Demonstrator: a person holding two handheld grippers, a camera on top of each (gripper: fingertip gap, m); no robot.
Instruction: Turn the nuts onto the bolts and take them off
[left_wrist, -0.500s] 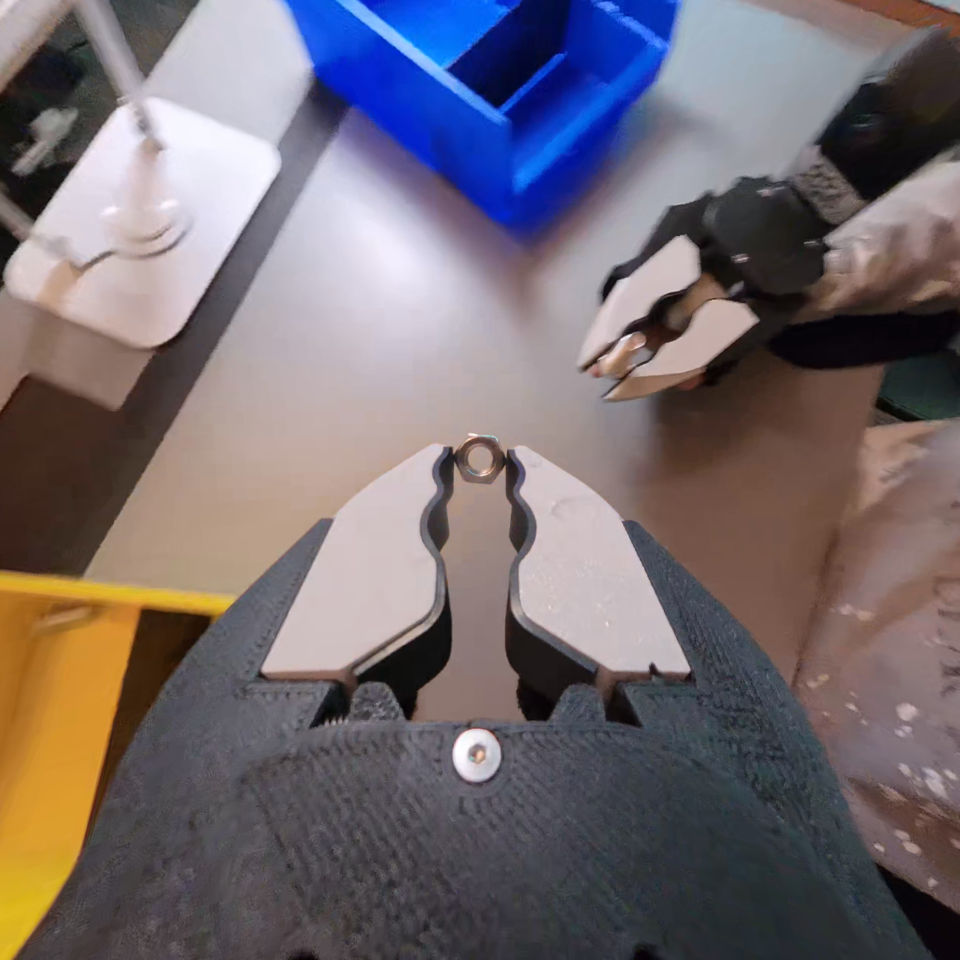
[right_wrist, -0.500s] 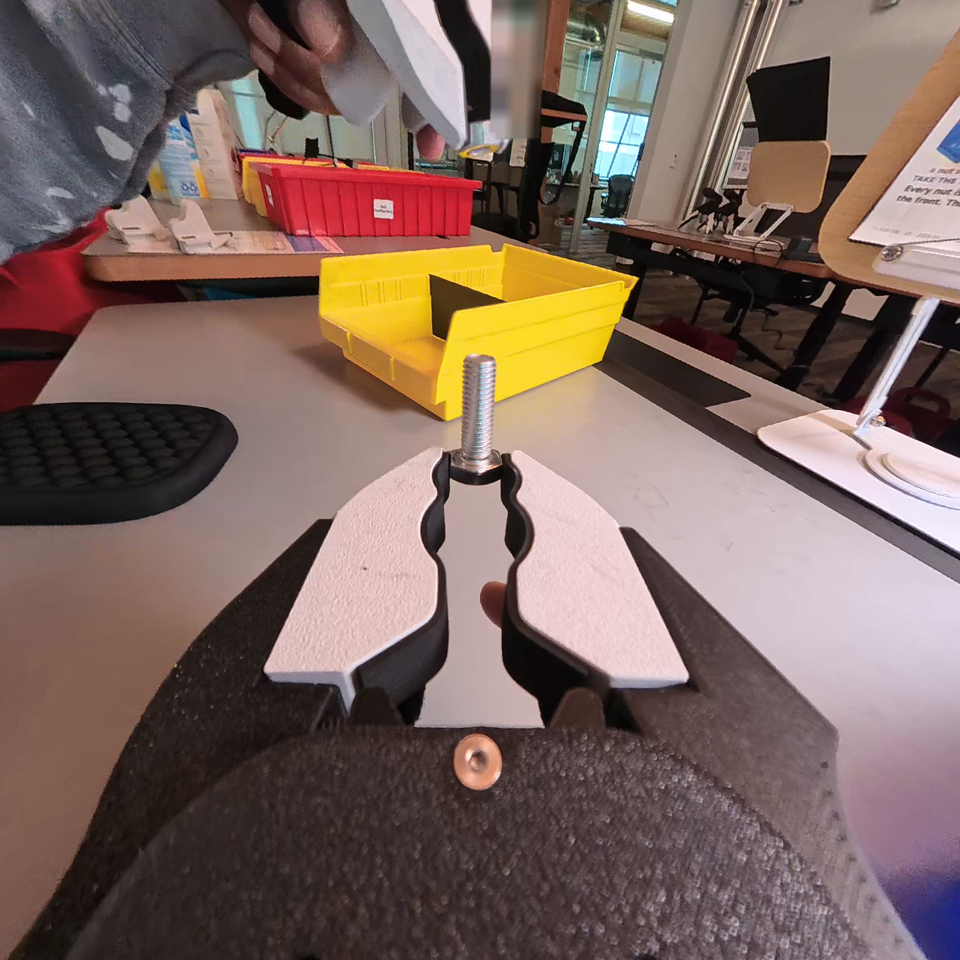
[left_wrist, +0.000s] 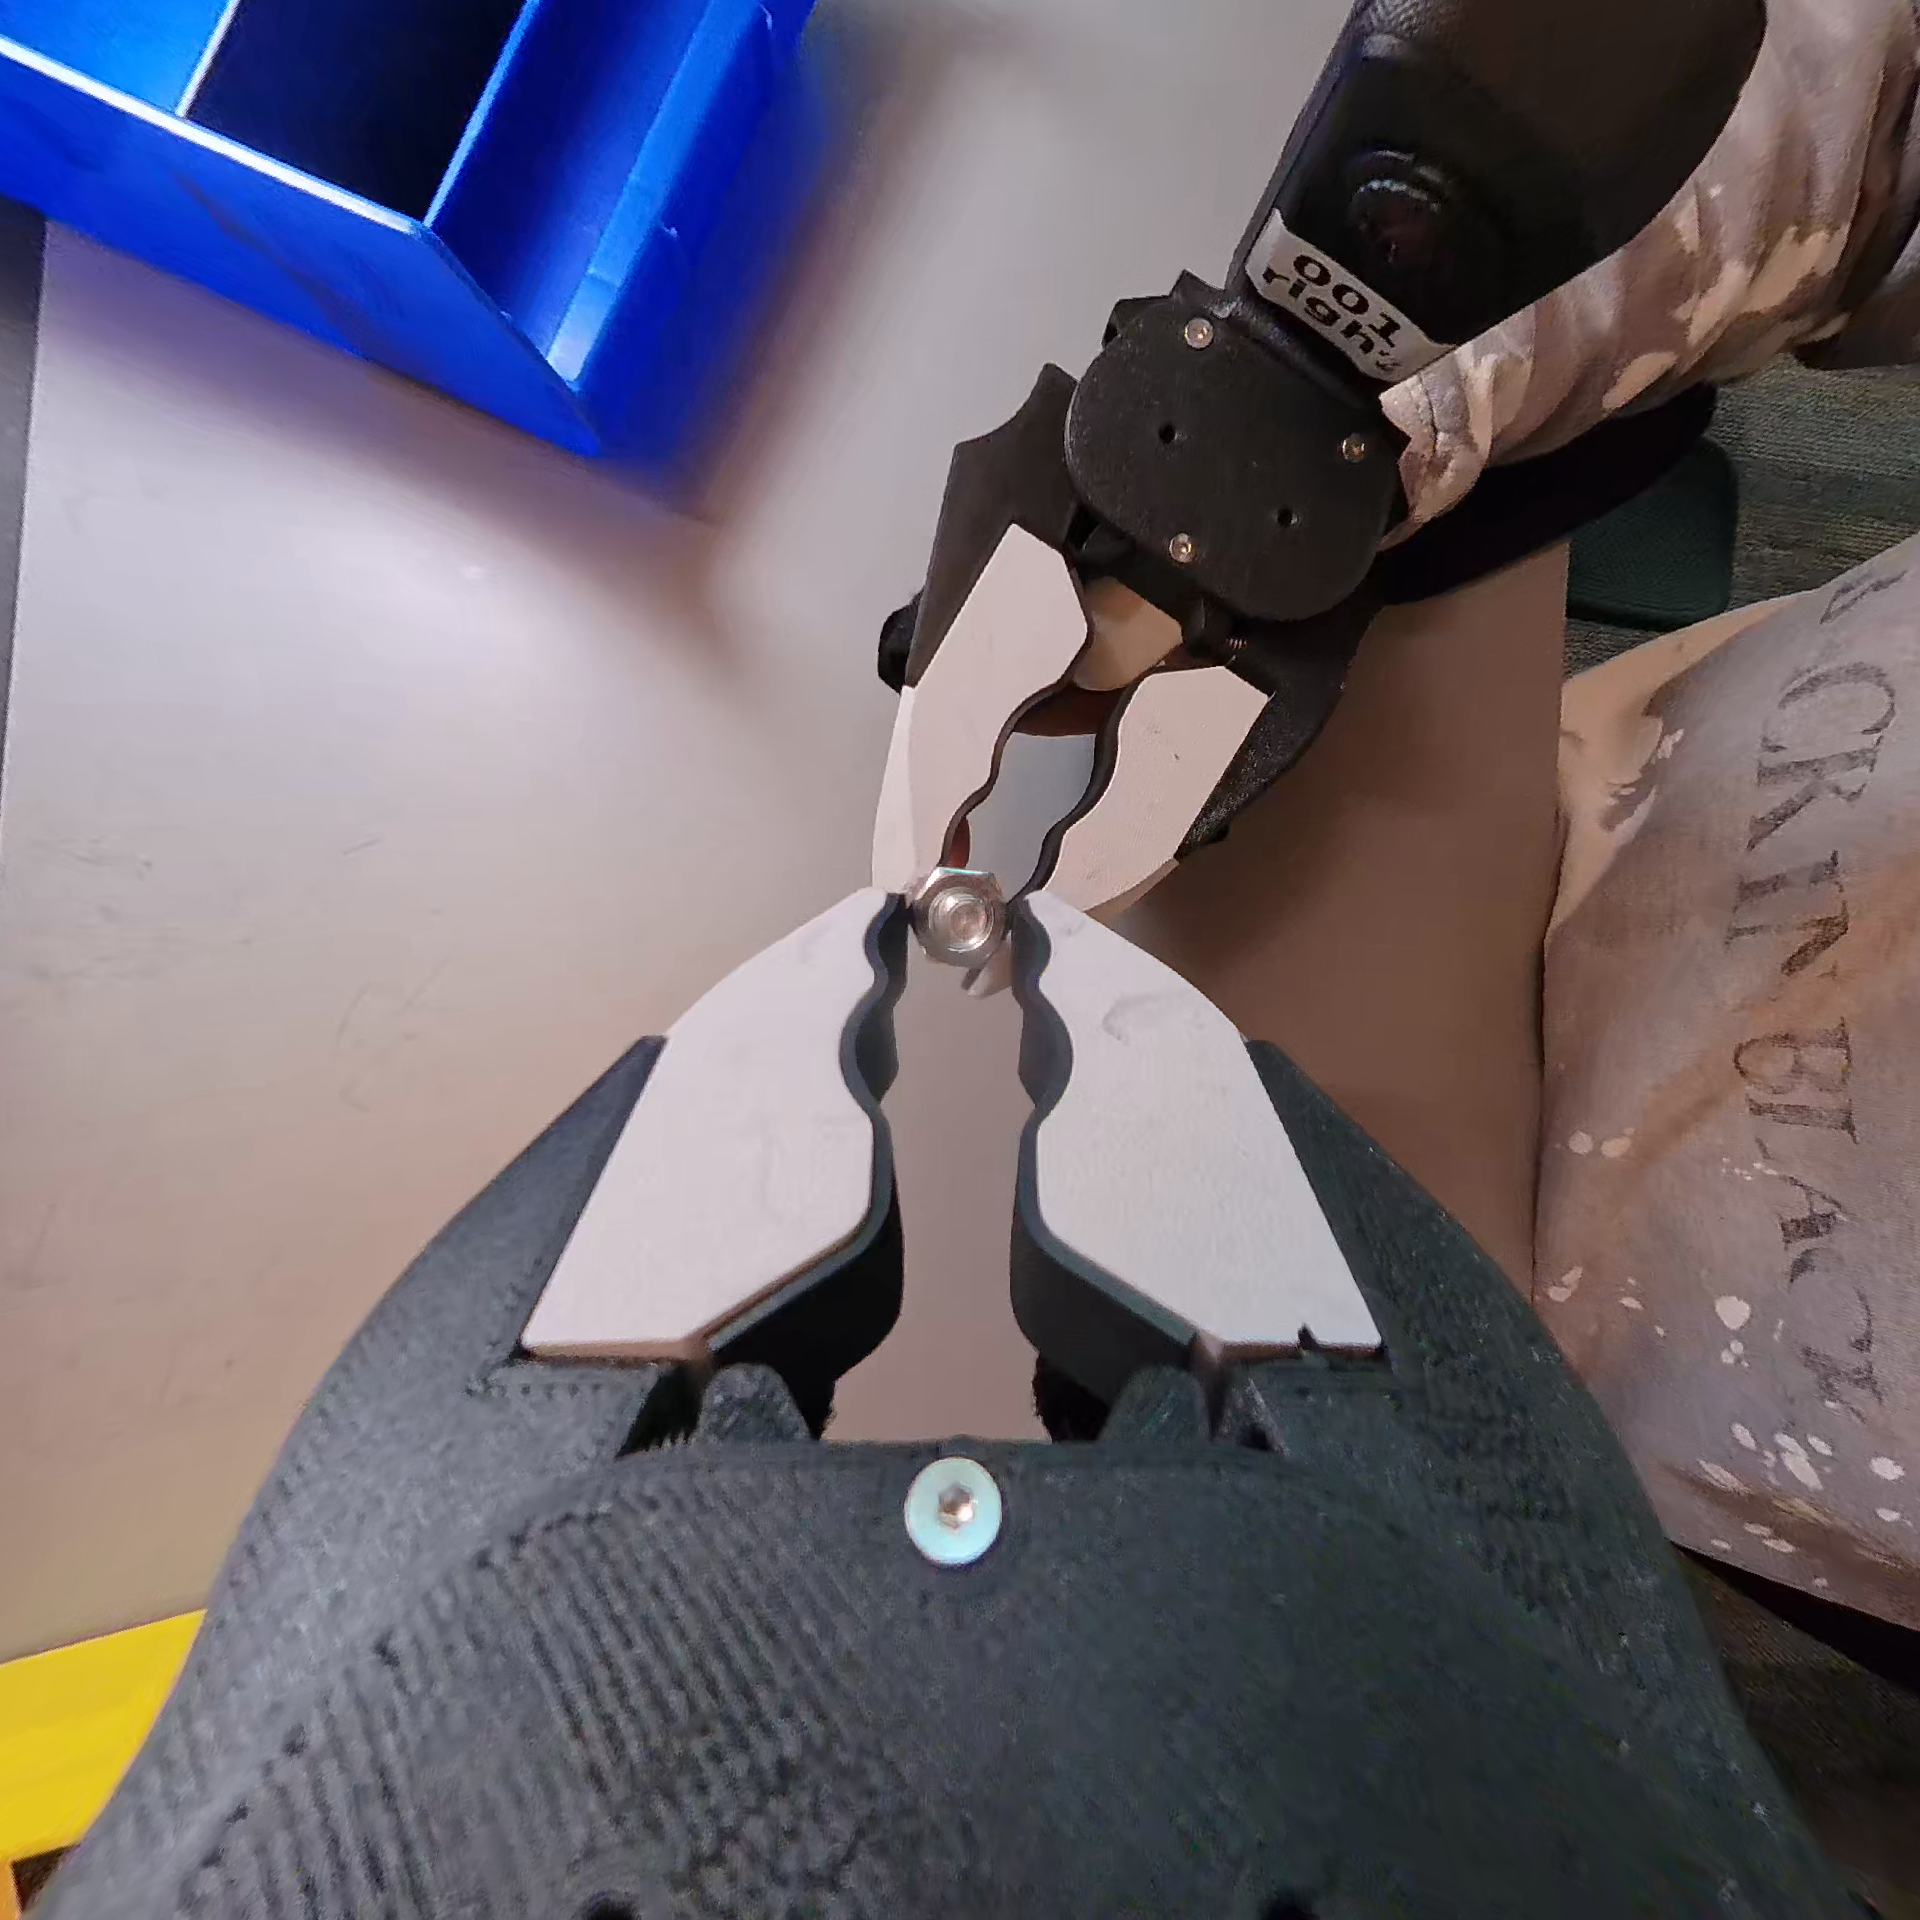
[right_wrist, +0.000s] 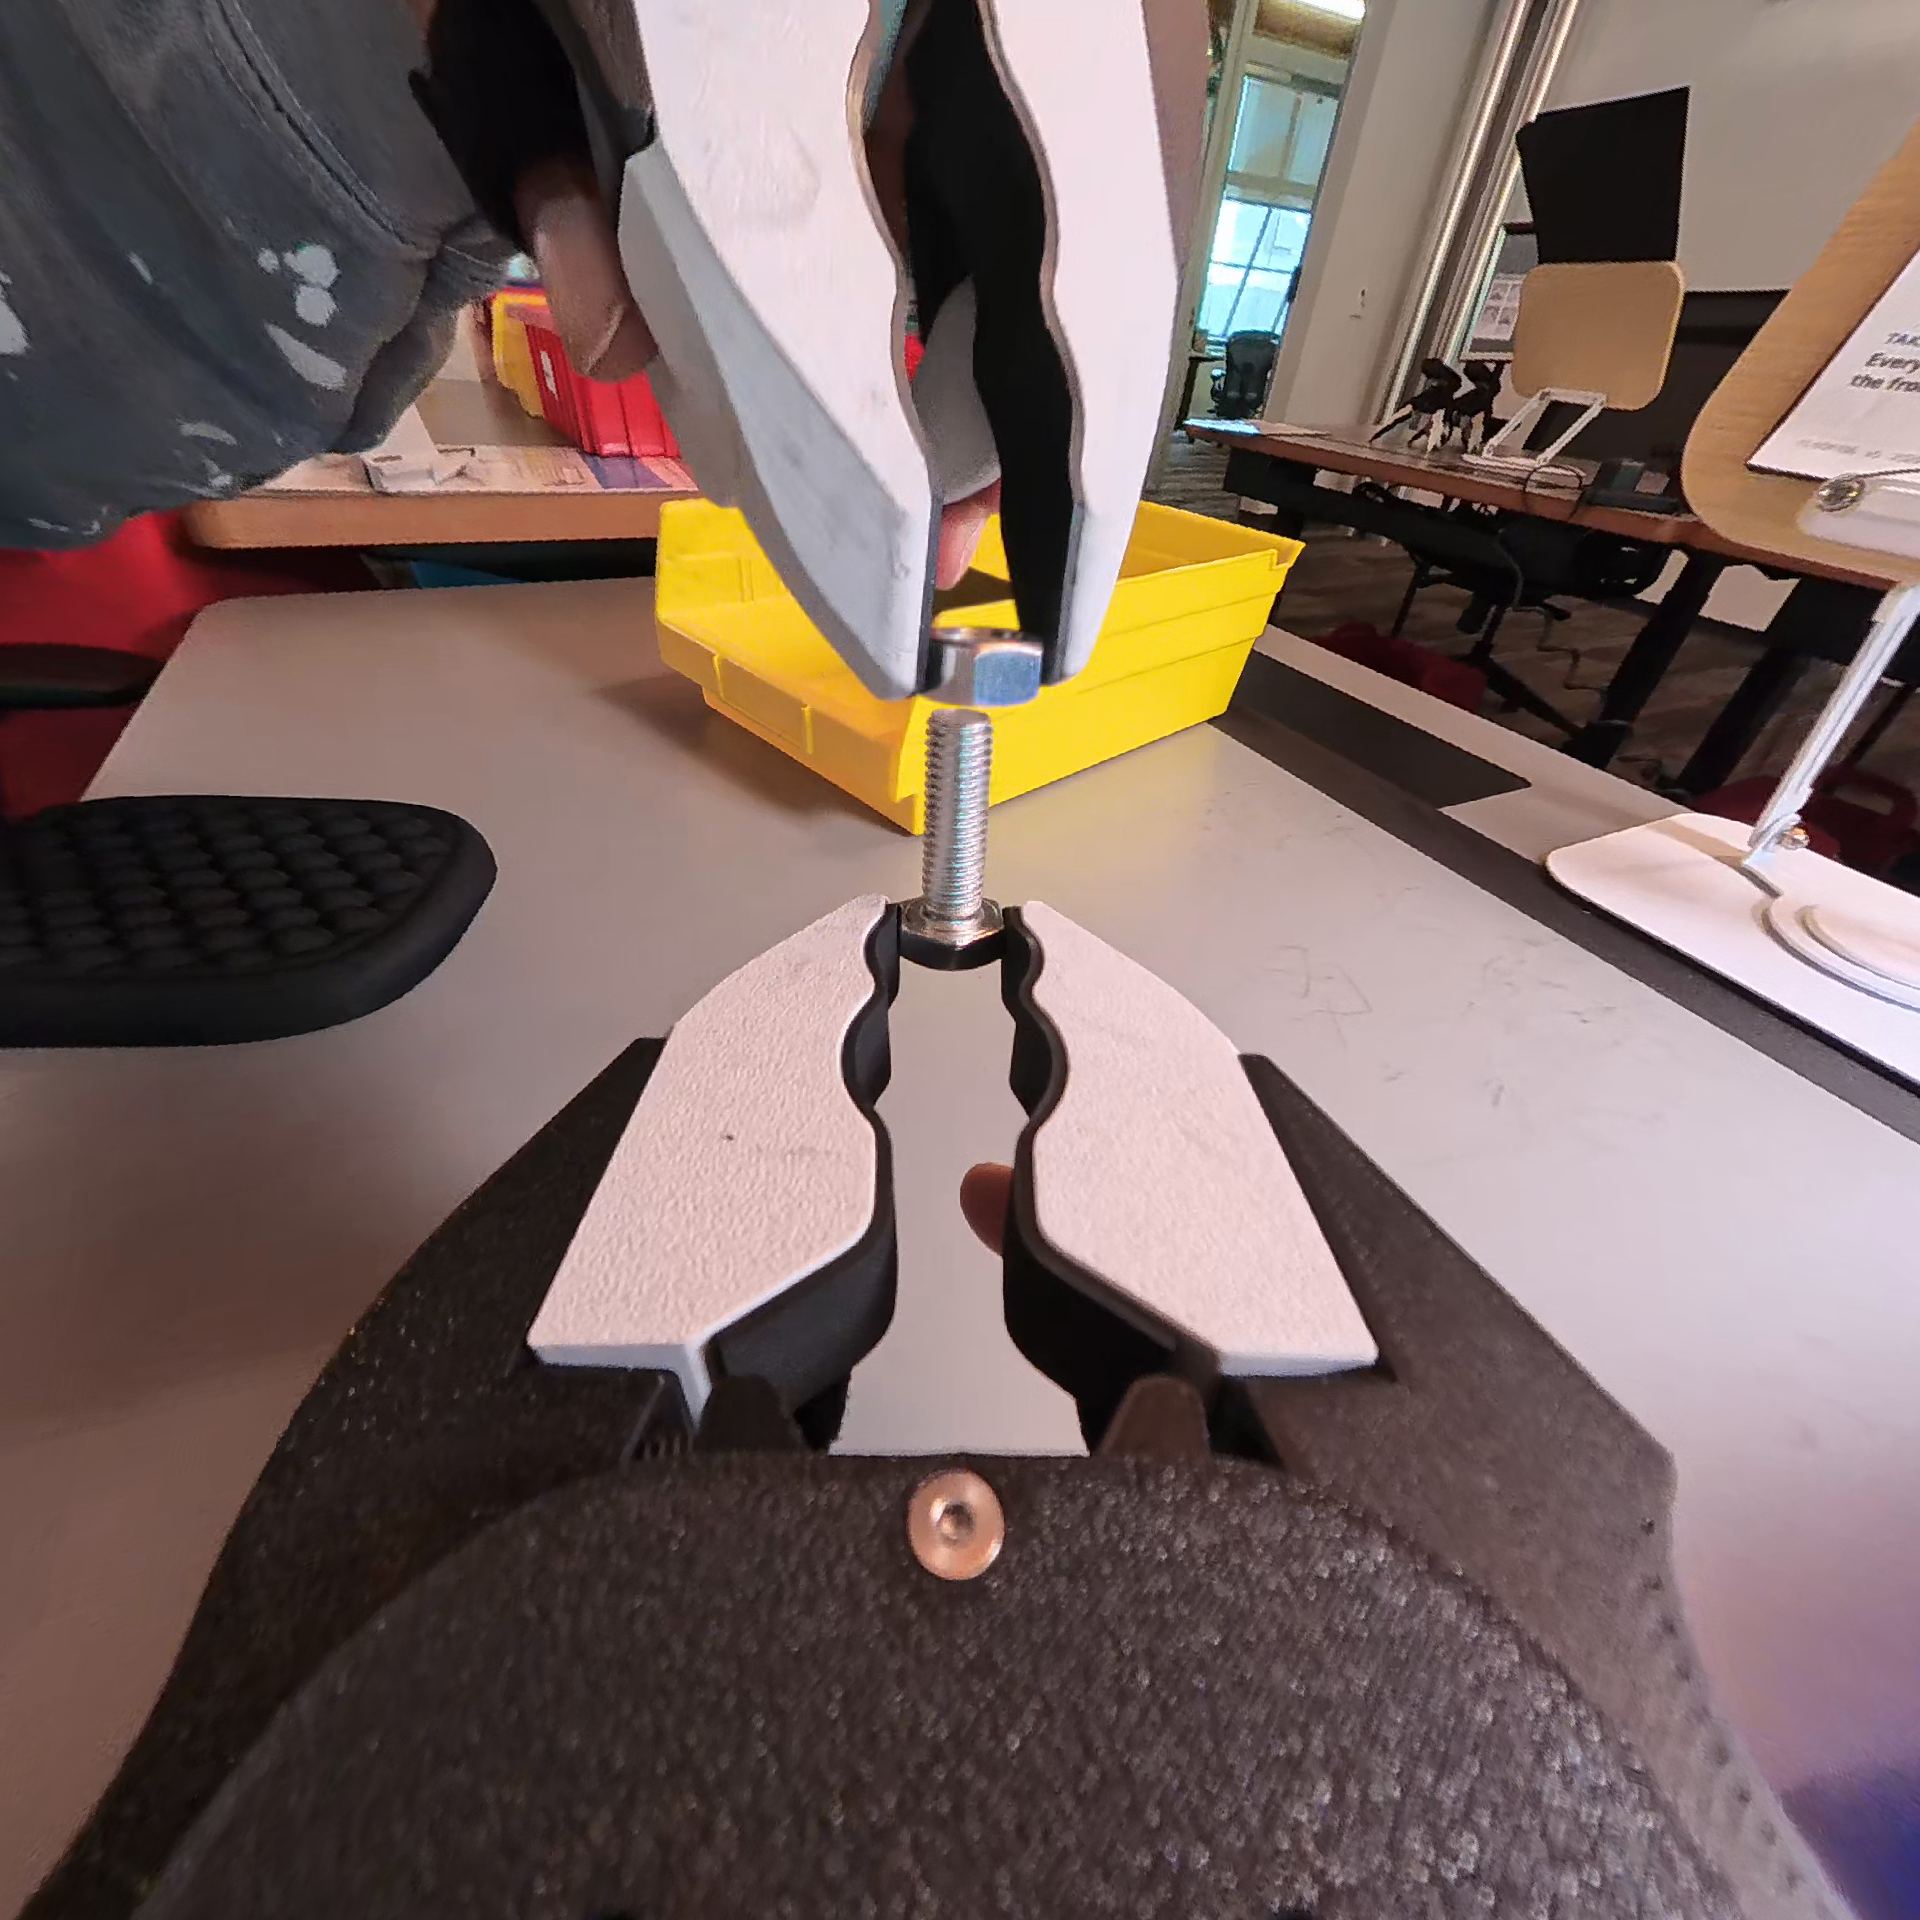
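Note:
My right gripper (right_wrist: 951, 930) is shut on the head of a silver bolt (right_wrist: 957, 810) and holds it upright above the table, threads pointing up. My left gripper (left_wrist: 958, 925) is shut on a silver hex nut (left_wrist: 956, 923). In the right wrist view the left gripper (right_wrist: 987, 665) comes down from above and holds the nut (right_wrist: 987, 665) right at the tip of the bolt. In the left wrist view the right gripper (left_wrist: 961, 883) lies just beyond the nut, and the bolt end shows through the nut's hole.
A yellow bin (right_wrist: 1143, 634) stands on the grey table (right_wrist: 1351, 1039) behind the bolt. A blue bin (left_wrist: 416, 208) is at the far left in the left wrist view. A black padded rest (right_wrist: 208, 914) lies left. A white stand base (right_wrist: 1766, 914) sits right.
My left gripper has brought the nut across and down onto the tip of the bolt. The right gripper and bolt have stayed almost still.

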